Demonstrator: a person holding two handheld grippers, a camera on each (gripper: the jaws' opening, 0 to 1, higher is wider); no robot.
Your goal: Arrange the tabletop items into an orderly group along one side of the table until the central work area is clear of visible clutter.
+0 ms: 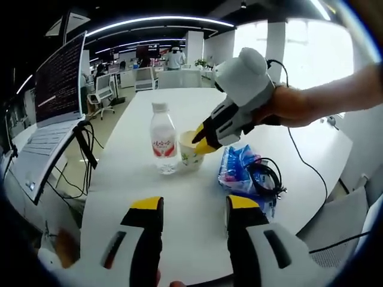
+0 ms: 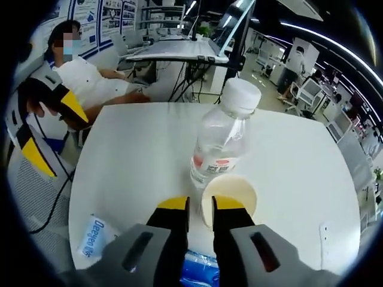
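Beside cup (image 2: 230,194), upright bottle (image 2: 222,136)

The white table (image 1: 197,203) stands in an open-plan office under long ceiling light strips (image 1: 155,21). Beside the table, a large dark monitor (image 1: 60,78) sits on a stand. Beyond the table's far end are office chairs (image 1: 102,89), a white column (image 1: 192,46) and bright windows (image 1: 311,54). Farther desks look occupied, though blurred.

bottle (image 1: 163,139): clear, white cap, red label, upright mid-surface | paper cup (image 1: 190,152): upright, touching bottle | blue packet (image 1: 238,169): lying beside cup | black cable (image 1: 265,176): coiled on packet
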